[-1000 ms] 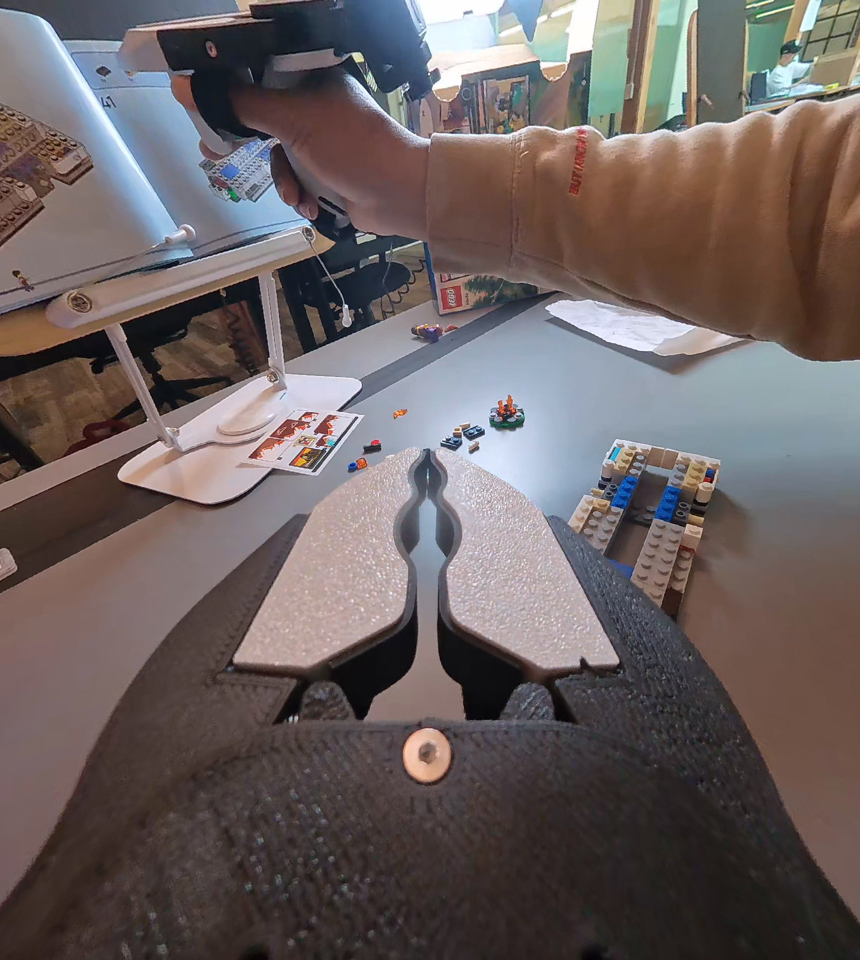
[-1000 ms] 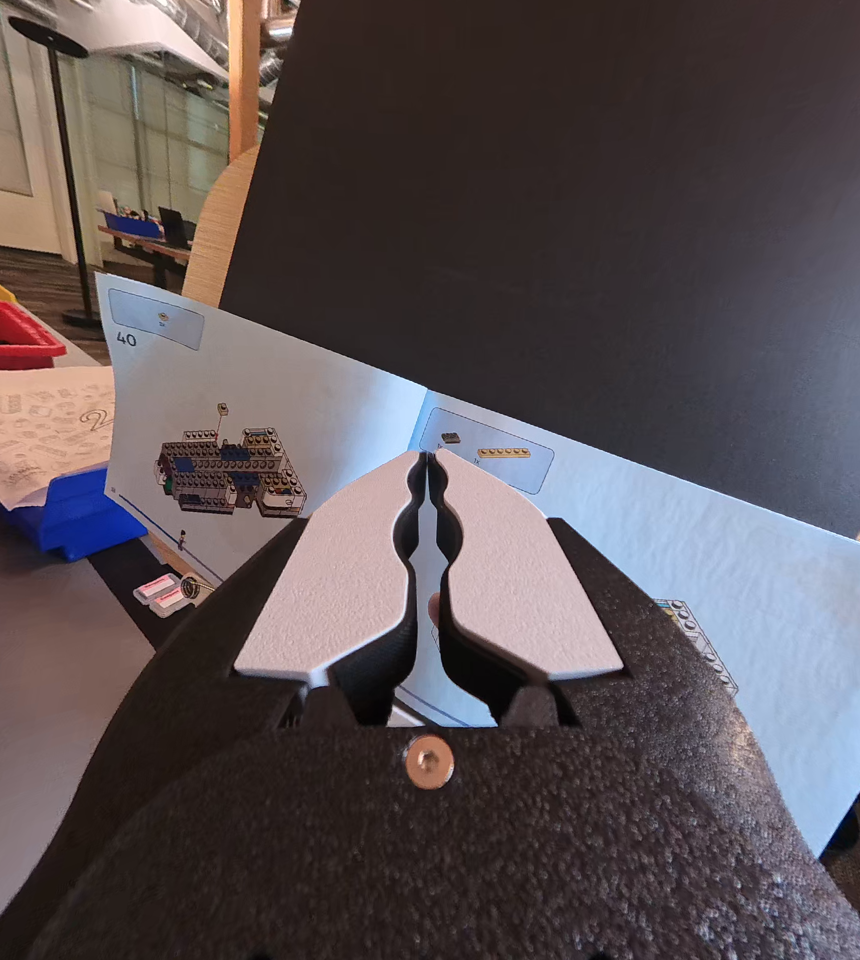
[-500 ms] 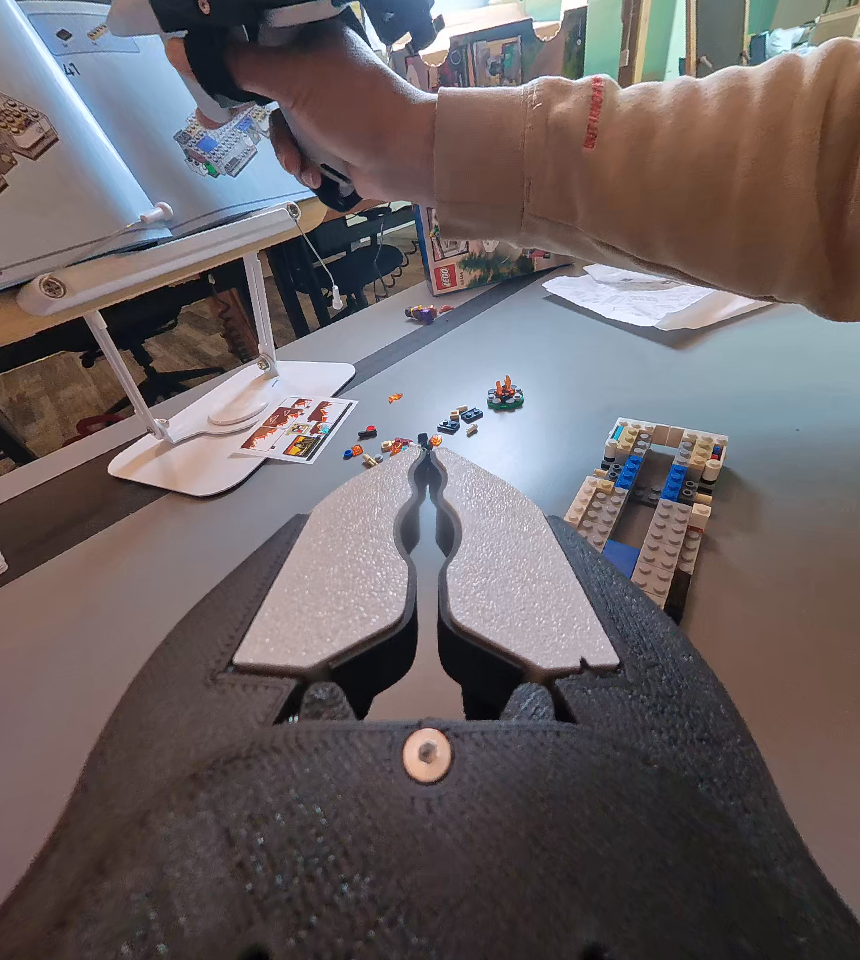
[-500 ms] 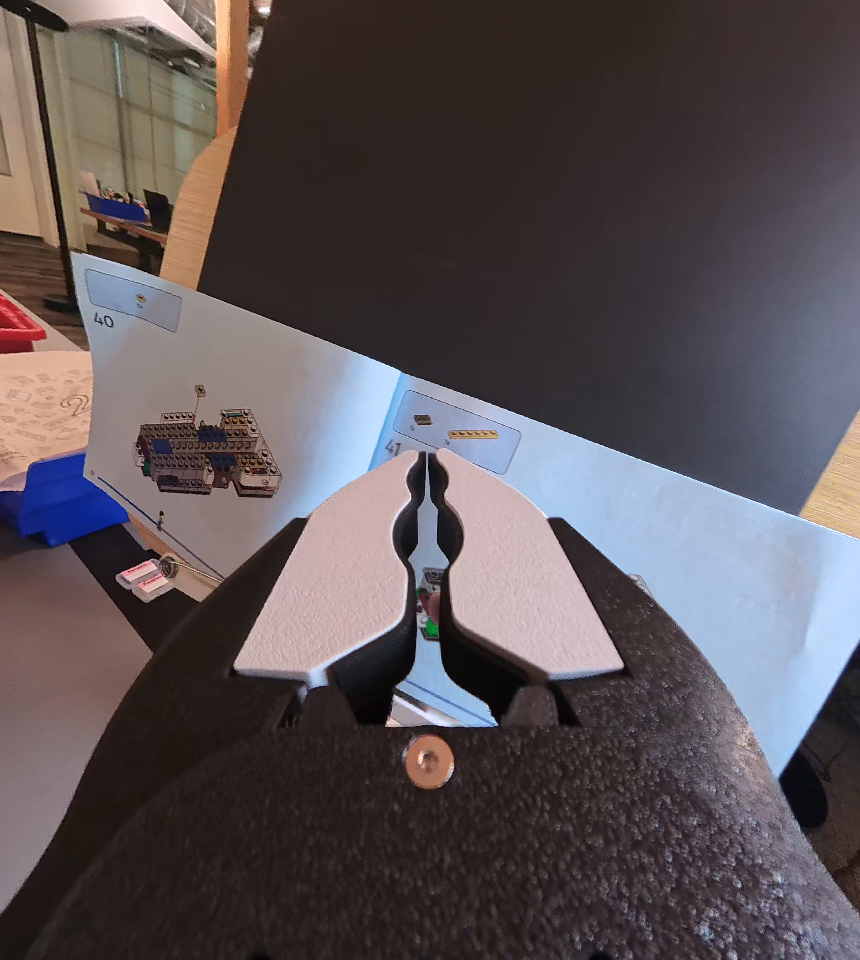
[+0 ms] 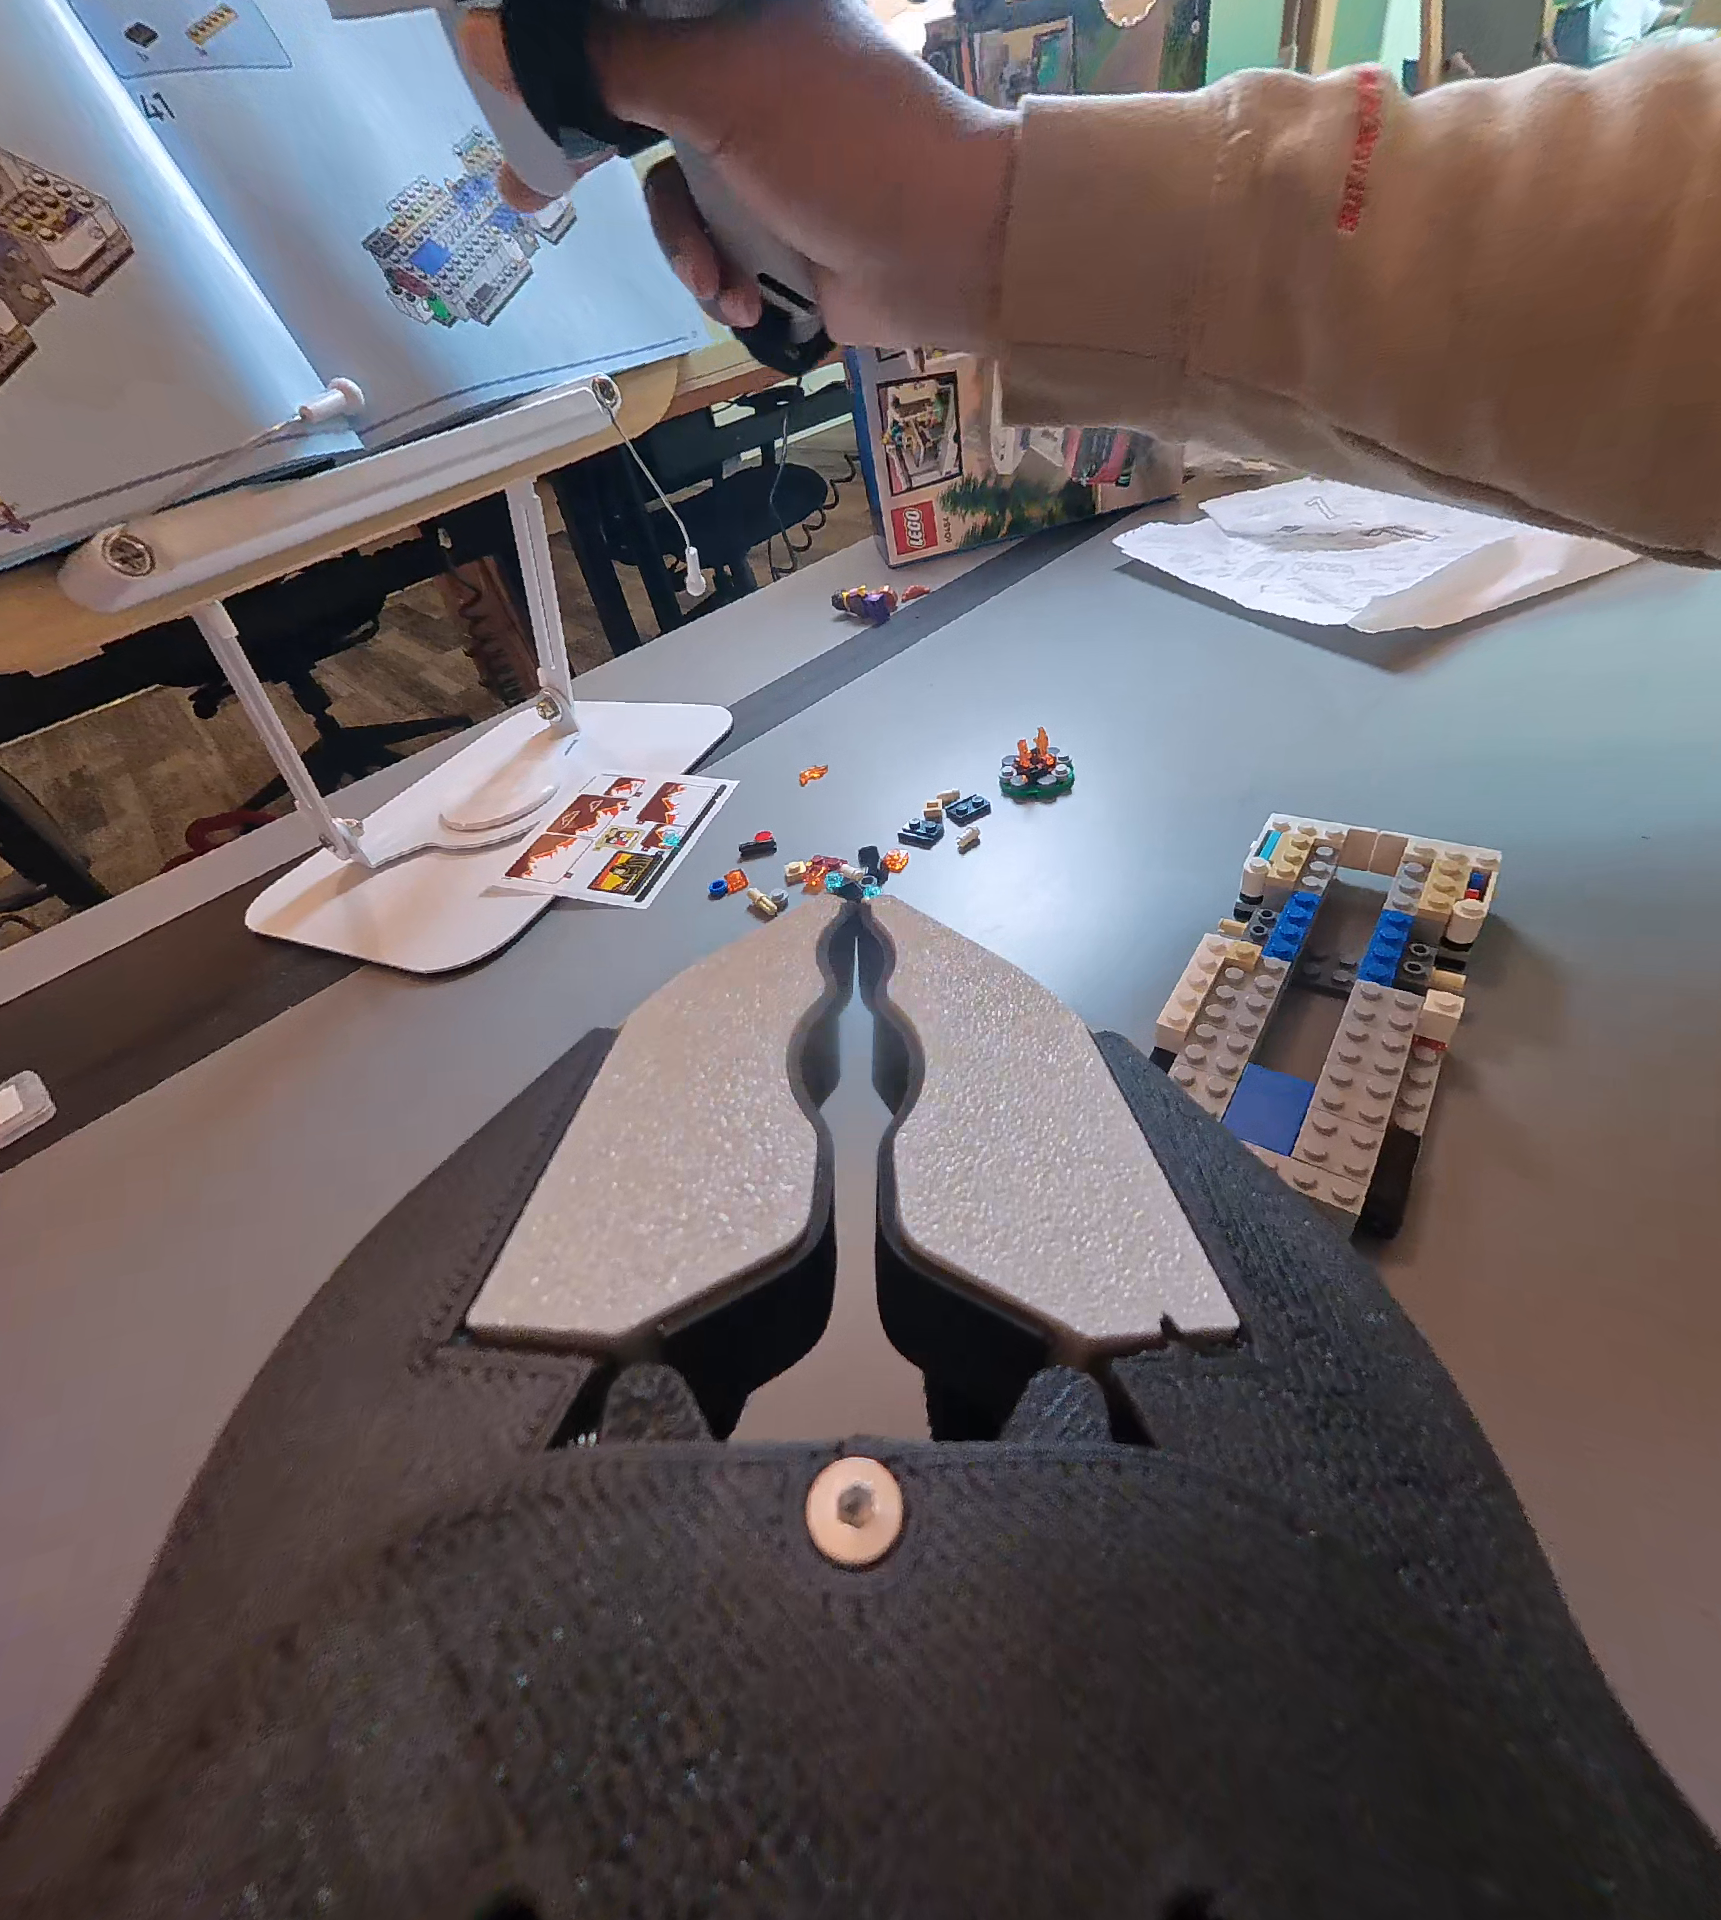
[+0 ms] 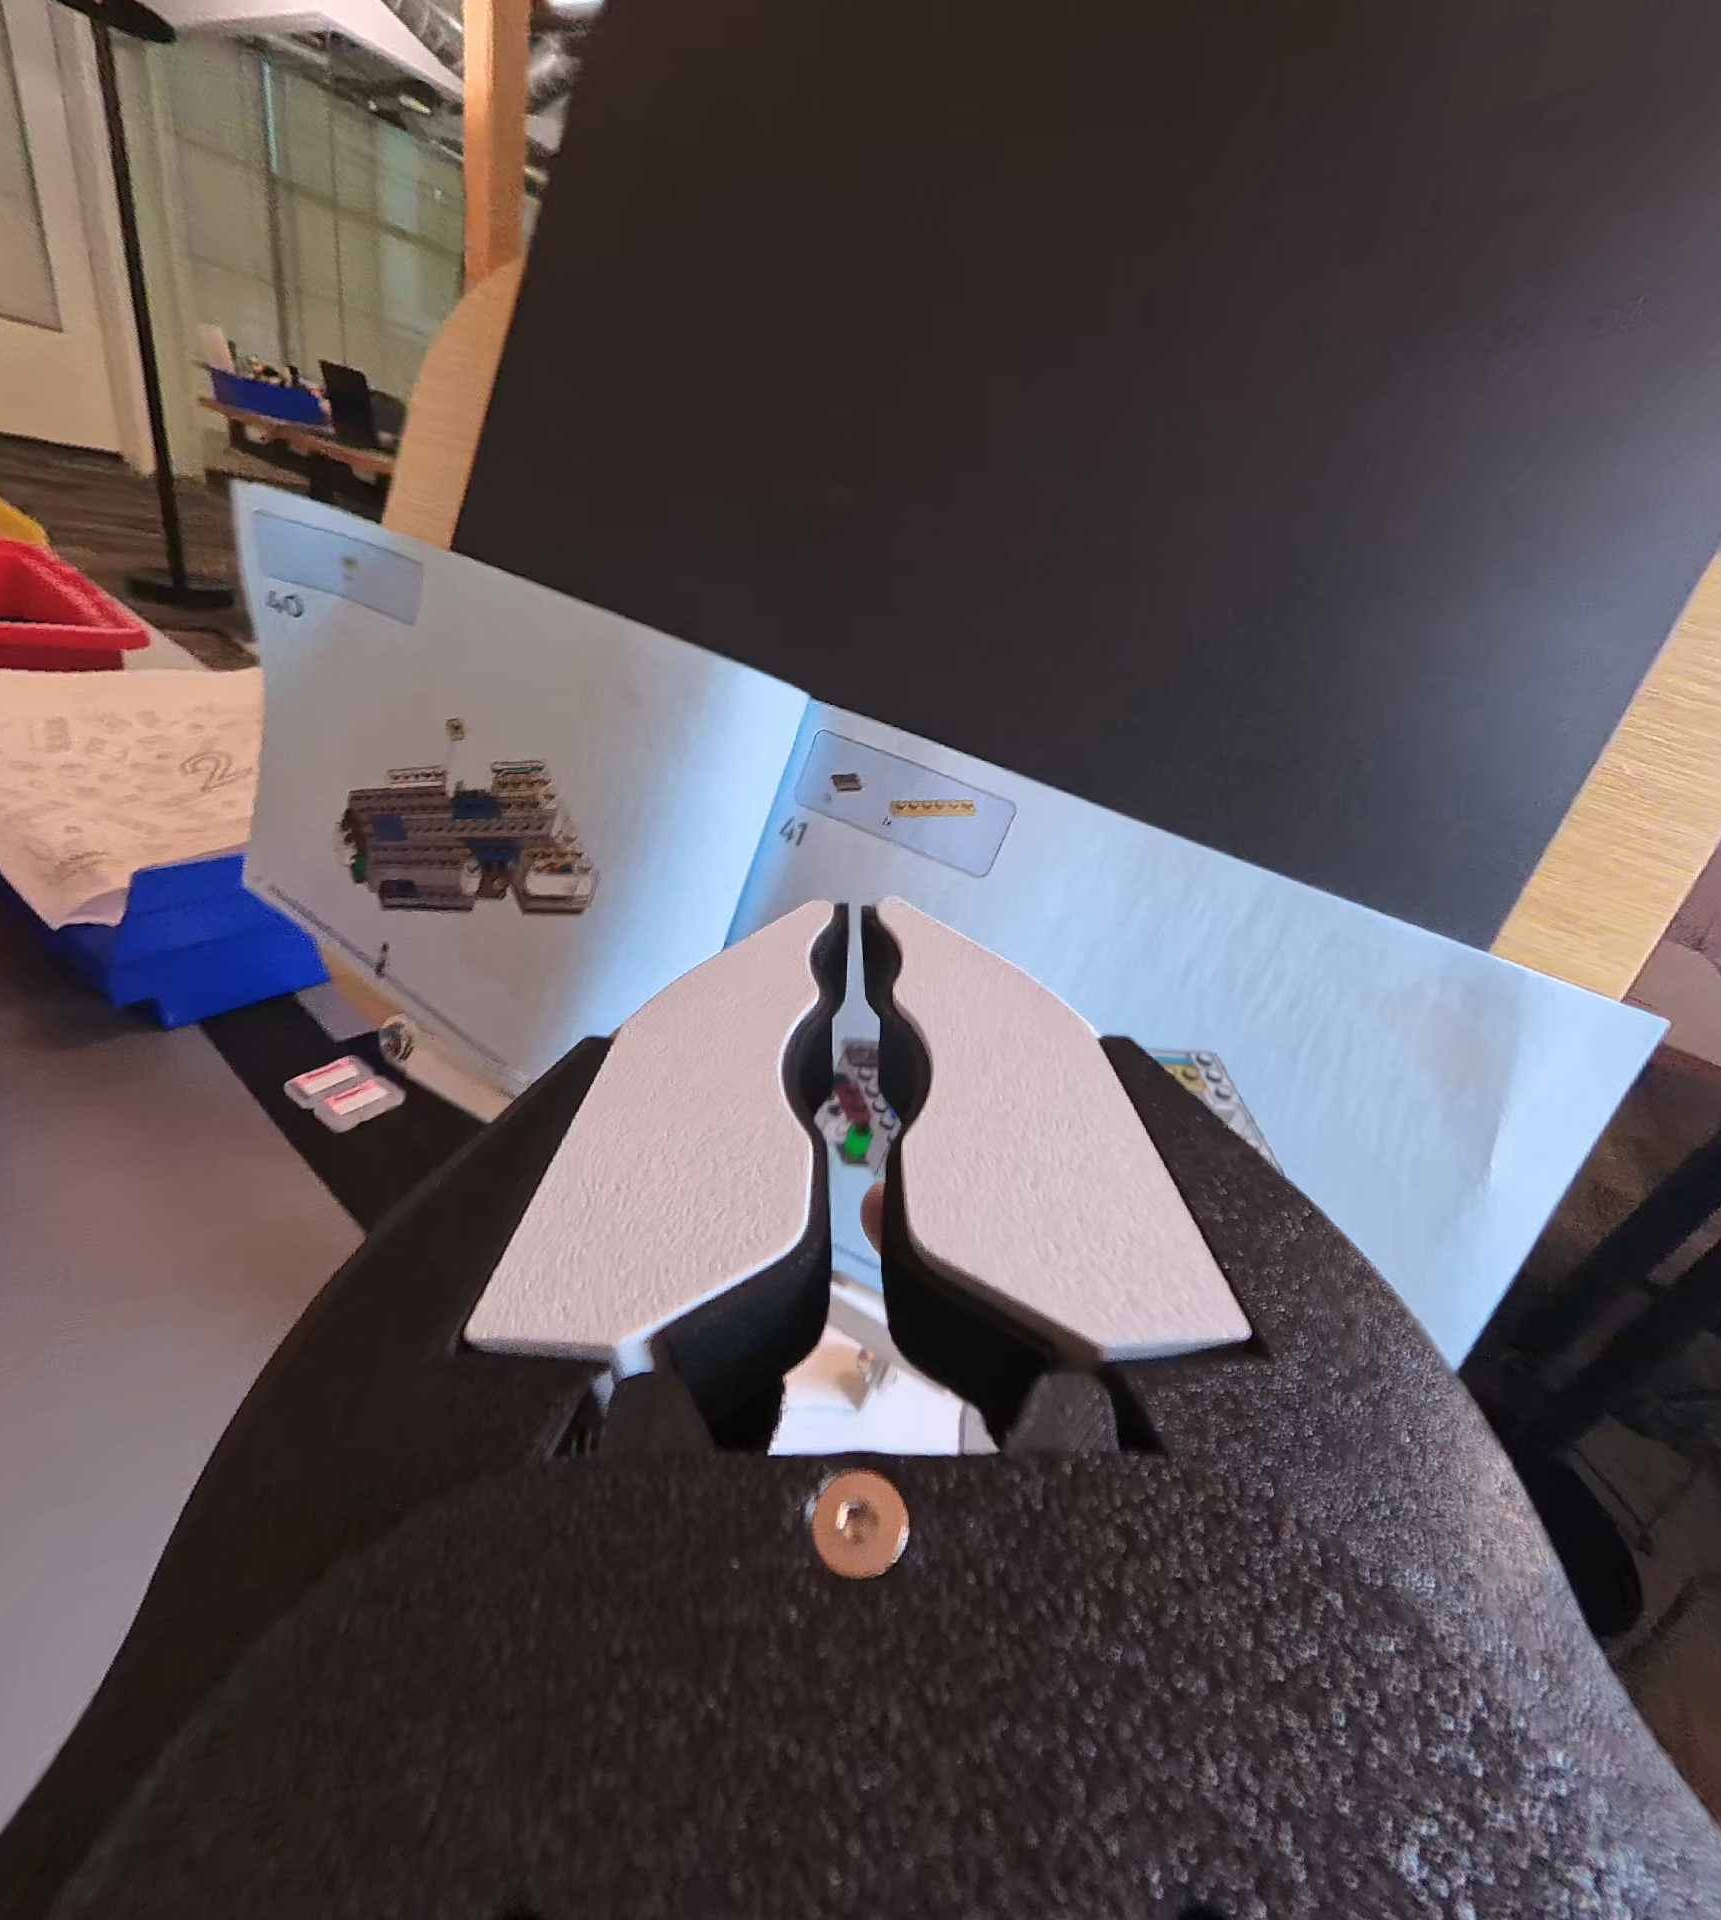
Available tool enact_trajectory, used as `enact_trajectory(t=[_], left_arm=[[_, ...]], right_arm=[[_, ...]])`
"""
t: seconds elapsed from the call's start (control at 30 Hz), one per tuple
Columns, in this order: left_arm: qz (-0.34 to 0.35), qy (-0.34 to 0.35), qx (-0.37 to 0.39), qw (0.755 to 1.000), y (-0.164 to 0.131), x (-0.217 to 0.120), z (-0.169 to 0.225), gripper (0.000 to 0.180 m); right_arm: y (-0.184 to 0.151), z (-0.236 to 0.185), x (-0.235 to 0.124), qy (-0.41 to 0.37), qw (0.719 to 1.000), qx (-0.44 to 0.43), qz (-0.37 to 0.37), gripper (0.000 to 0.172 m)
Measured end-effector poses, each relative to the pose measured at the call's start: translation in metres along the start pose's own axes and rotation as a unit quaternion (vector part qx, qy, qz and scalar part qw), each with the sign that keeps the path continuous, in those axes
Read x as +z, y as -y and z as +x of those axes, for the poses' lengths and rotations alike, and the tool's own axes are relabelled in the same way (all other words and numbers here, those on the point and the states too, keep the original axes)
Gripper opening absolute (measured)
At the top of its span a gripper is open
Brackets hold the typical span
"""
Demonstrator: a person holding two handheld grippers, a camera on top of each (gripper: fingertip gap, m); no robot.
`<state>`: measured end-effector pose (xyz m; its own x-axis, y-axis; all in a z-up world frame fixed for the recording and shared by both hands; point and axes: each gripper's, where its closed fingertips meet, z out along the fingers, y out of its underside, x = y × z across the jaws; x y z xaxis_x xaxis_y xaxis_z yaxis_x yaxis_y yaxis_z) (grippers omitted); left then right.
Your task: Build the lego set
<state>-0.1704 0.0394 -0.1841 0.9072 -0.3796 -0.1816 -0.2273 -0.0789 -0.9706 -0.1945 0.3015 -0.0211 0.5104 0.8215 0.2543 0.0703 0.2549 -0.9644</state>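
Left claw [image 5: 856, 912] is sitting pinched closed with nothing in it, hovering over the grey tabletop [image 5: 1251, 727] just short of the scattered little bricks [image 5: 835, 868] — the half-built brick model [image 5: 1334, 997] is lying right of them. Right claw [image 6: 854, 912] is narrowed to a sliver, gripping nothing, pointing at the open instruction booklet [image 6: 627, 790] on its white stand [image 5: 482, 862].

On the grey table [image 5: 1251, 727], the white book stand [image 5: 482, 831] sits far left, small loose bricks [image 5: 835, 862] just right of it, the grey-and-blue brick build [image 5: 1334, 1018] farther right.
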Motion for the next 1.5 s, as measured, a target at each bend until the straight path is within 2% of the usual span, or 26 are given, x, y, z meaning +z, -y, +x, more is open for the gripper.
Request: enact_trajectory(t=[0.1,0.23,0.47,0.63,0.93,1.2,1.4,1.5], left_arm=[[0.001,0.002,0.002,1.000,0.001,-0.001,0.000,0.000],[0.002,0.001,0.004,1.000,0.003,-0.001,0.001,0.000],[-0.009,0.003,0.010,1.000,-0.002,0.001,0.003,0.000],[-0.027,0.001,0.005,1.000,-0.011,0.007,0.006,0.000],[-0.046,0.006,-0.027,0.999,-0.016,0.020,0.014,0.000],[-0.055,-0.003,-0.025,0.998,-0.022,0.025,0.024,0.000],[-0.048,-0.011,-0.035,0.998,-0.019,0.021,0.024,0.000],[-0.048,-0.017,-0.031,0.998,-0.019,0.020,0.025,0.000]], right_arm=[[-0.006,-0.015,-0.035,0.032,0.999,-0.017,-0.008,0.005],[-0.024,-0.033,-0.101,0.063,0.998,-0.019,-0.024,0.010],[-0.078,-0.056,-0.225,0.083,0.992,0.035,-0.091,0.020],[-0.107,-0.070,-0.278,0.086,0.988,0.070,-0.111,0.023],[-0.105,-0.074,-0.292,0.095,0.989,0.084,-0.072,0.027],[-0.120,-0.075,-0.293,0.113,0.985,0.091,-0.093,0.028],[-0.144,-0.089,-0.277,0.165,0.972,0.063,-0.154,0.026],[-0.159,-0.097,-0.259,0.211,0.957,0.026,-0.200,0.019]])
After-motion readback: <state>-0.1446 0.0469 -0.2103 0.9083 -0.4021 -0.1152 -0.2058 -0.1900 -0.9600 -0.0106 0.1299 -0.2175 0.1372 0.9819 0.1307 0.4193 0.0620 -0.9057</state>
